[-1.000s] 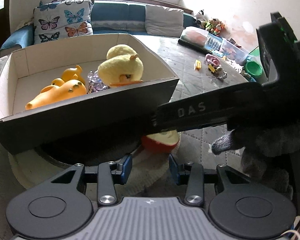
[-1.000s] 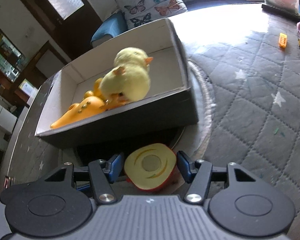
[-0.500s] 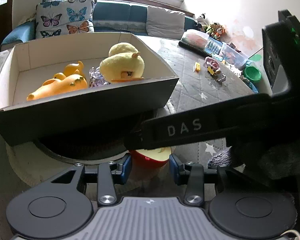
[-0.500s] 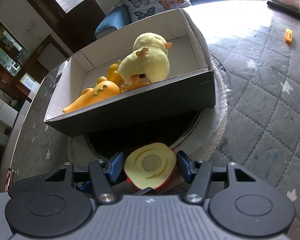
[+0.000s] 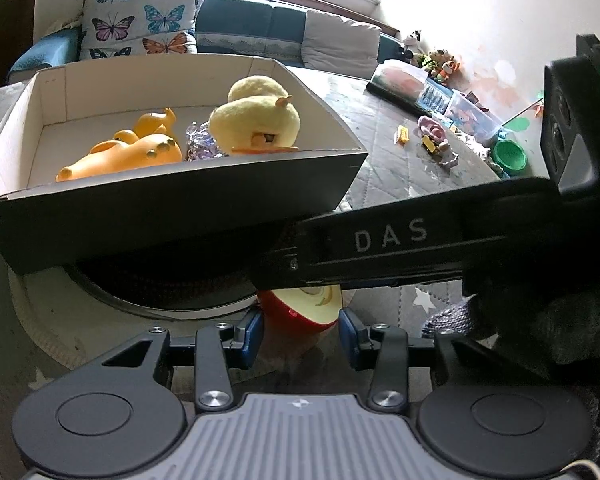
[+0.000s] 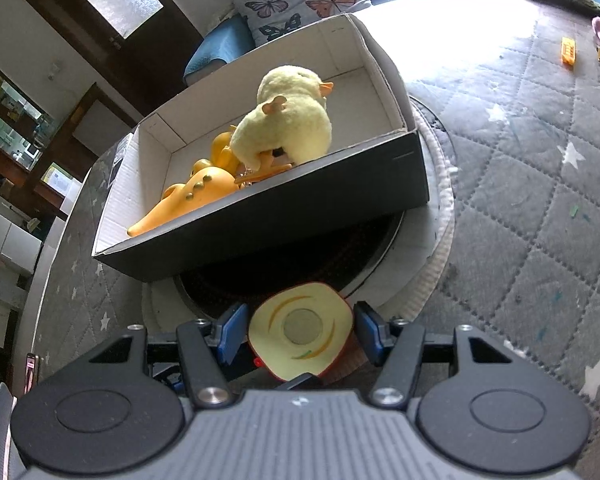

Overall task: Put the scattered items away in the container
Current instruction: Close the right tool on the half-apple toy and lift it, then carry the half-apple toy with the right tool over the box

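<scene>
A toy apple half, red skin with a pale yellow cut face, sits between the blue pads of my right gripper, which is shut on it, a little above the mat. In the left wrist view the same apple half is just ahead of my left gripper, whose fingers stand open with nothing held. The right gripper's black body crosses above the apple half. The cardboard box beyond holds a yellow plush duck, an orange rubber toy and a shiny wrapper.
The box rests on a round black and white mat on a grey quilted star cloth. Small toys, a green cup and plastic tubs lie at the far right. A gloved hand is at the right.
The right gripper has risen and drawn back from the box with the apple half between its fingers. The left gripper has come closer to the apple half.
</scene>
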`<state>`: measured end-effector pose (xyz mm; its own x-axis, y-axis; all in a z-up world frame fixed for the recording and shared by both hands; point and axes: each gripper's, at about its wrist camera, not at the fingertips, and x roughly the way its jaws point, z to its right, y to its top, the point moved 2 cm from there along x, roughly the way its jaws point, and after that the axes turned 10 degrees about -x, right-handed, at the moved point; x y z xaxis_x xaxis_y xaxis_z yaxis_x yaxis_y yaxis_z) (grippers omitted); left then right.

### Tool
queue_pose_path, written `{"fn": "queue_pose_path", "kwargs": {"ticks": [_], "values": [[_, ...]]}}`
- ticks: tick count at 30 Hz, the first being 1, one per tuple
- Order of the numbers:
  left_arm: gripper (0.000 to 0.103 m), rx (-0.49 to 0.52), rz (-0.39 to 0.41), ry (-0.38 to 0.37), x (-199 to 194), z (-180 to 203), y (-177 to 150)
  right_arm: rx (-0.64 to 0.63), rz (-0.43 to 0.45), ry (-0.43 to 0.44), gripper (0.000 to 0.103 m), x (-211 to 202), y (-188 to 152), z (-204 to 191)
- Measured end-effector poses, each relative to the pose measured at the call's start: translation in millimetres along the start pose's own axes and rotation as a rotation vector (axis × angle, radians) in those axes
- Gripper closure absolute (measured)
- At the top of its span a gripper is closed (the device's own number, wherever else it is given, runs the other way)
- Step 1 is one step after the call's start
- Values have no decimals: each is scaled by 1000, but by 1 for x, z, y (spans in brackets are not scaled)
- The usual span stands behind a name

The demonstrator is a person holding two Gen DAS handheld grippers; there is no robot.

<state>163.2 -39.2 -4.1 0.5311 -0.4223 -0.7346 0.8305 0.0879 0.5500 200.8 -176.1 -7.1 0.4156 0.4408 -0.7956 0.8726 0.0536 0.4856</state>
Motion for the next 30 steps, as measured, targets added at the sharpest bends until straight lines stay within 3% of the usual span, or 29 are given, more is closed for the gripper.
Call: {"fn": "queue_pose_path", "kwargs": {"ticks": [11, 30], "values": [[60, -21, 16, 11, 4, -3, 0, 11, 23, 10, 44, -4, -4, -1], [66, -29, 83, 27, -23, -16, 1, 59, 59, 109, 45, -11, -12, -13]]}}
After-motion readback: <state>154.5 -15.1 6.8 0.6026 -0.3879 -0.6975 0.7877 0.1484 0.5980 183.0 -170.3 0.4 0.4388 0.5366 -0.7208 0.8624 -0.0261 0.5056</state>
